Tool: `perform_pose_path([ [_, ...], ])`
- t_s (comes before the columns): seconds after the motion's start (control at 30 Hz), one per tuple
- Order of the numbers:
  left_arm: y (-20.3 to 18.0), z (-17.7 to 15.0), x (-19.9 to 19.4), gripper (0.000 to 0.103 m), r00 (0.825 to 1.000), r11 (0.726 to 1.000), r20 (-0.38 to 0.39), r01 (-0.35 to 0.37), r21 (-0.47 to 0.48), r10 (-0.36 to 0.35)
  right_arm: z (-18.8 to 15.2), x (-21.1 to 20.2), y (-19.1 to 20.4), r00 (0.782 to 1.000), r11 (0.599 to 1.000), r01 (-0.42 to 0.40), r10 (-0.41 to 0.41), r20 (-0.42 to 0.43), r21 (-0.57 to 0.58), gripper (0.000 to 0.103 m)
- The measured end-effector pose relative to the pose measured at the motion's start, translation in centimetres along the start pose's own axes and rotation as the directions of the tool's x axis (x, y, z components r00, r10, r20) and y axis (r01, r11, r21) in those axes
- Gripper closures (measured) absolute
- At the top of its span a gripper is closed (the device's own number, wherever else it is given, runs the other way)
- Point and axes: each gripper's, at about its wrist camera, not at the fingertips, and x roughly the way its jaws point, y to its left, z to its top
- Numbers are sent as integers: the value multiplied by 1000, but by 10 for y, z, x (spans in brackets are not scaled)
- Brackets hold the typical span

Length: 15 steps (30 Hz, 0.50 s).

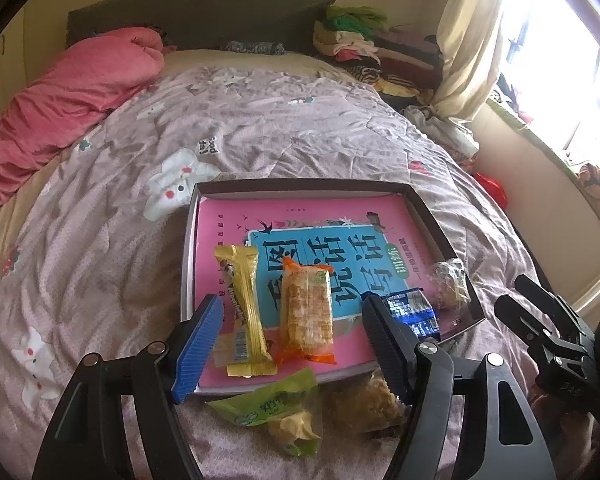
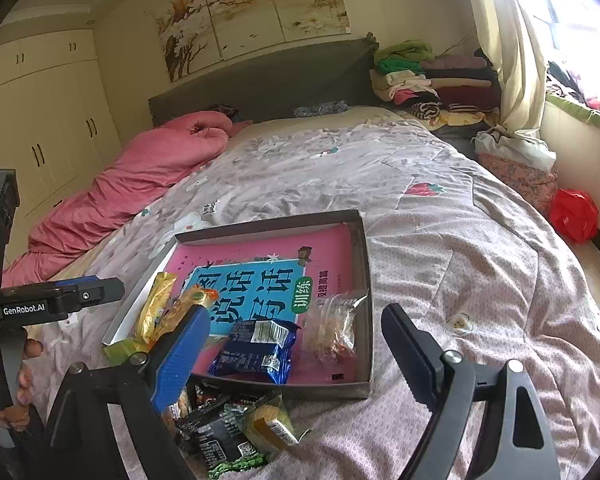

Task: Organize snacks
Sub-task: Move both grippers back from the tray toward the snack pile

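Hovering w/ jaws wide and empty, left gripper [image 1: 292, 344] has the green packet [image 1: 278, 404] just below/near its tips, outside the box [image 1: 300, 186], long axis running across the jaw gap; right gripper [image 2: 296, 356], also open & empty, sits above the dark packets [image 2: 216, 432].

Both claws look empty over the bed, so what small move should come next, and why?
Probably lower the left claw onto the green-wrapped snack on the quilt: both claws are open and empty, four snacks already lie in the shallow box, and this one sits just outside its near edge.
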Motion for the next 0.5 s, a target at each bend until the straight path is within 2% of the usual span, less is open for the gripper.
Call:
perform_pose_path([
  [0.5,-4,-16,-10,29,1000,999,-15,-13,39,13,-12,-10,14,999,999,-31,30,-33,-20,16],
])
